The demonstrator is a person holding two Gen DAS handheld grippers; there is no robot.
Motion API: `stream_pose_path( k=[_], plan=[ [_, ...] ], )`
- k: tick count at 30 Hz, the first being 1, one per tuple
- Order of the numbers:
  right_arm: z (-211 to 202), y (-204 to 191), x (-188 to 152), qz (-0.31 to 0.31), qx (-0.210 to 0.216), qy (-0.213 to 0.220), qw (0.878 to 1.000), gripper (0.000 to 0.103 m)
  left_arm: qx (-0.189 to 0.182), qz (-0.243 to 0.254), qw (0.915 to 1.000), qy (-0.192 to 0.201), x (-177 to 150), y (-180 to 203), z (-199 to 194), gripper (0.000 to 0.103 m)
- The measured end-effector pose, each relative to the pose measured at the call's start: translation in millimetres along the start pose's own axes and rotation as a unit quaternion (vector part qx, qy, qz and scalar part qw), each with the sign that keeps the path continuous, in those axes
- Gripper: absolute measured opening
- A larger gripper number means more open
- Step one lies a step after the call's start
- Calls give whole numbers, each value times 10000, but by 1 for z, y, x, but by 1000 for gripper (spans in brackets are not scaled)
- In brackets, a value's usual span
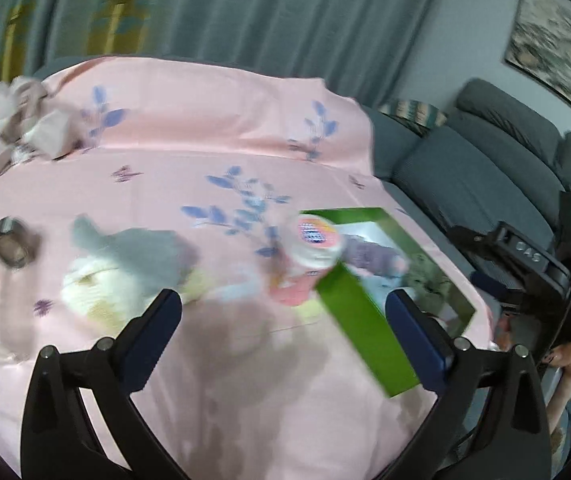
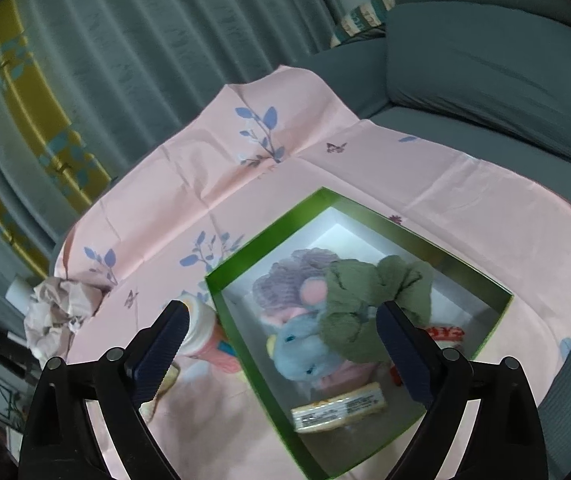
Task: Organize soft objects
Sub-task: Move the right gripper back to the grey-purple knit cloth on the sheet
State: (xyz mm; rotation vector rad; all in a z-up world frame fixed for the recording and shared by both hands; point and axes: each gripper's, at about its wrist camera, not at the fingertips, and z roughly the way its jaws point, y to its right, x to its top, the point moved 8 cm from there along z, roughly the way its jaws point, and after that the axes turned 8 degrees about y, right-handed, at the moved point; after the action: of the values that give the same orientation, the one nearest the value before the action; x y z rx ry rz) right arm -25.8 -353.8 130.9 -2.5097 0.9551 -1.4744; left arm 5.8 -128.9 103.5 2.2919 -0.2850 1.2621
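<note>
A green box (image 2: 241, 344) with a white inside stands on the pink floral cloth (image 2: 189, 184). In it lie a blue plush (image 2: 305, 354), a purple knitted piece (image 2: 289, 276), an olive green cloth (image 2: 365, 300) and a wrapped packet (image 2: 337, 408). My right gripper (image 2: 281, 332) is open and empty above the box. In the left wrist view a white and grey plush (image 1: 121, 272) lies on the cloth left of the box (image 1: 361, 320). My left gripper (image 1: 285, 312) is open and empty, near a pink and white bottle (image 1: 313, 248).
A crumpled pinkish cloth (image 1: 13, 128) lies at the far left of the pink floral cloth. A metal cup (image 1: 13, 246) lies at the left. A grey sofa (image 2: 485, 64) runs behind and right. Curtains (image 1: 245, 12) hang at the back.
</note>
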Motion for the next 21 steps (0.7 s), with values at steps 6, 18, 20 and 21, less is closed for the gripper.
stream_pose_path(
  k=[6, 18, 20, 21],
  plan=[
    [-1, -28, -7, -361, 46, 6, 9993, 96, 699, -512, 9962, 51, -14, -76, -22, 102],
    [1, -138, -49, -1038, 1363, -362, 9845, 96, 1549, -1319, 9791, -2, -41, -163, -18, 100],
    [8, -161, -61, -1091, 1519, -635, 9803, 96, 1566, -1392, 9778, -74, -43, -166, -13, 99],
    [12, -172, -68, -1116, 1610, -764, 9777, 96, 1543, -1433, 9775, -139, -45, -167, -11, 95]
  ],
)
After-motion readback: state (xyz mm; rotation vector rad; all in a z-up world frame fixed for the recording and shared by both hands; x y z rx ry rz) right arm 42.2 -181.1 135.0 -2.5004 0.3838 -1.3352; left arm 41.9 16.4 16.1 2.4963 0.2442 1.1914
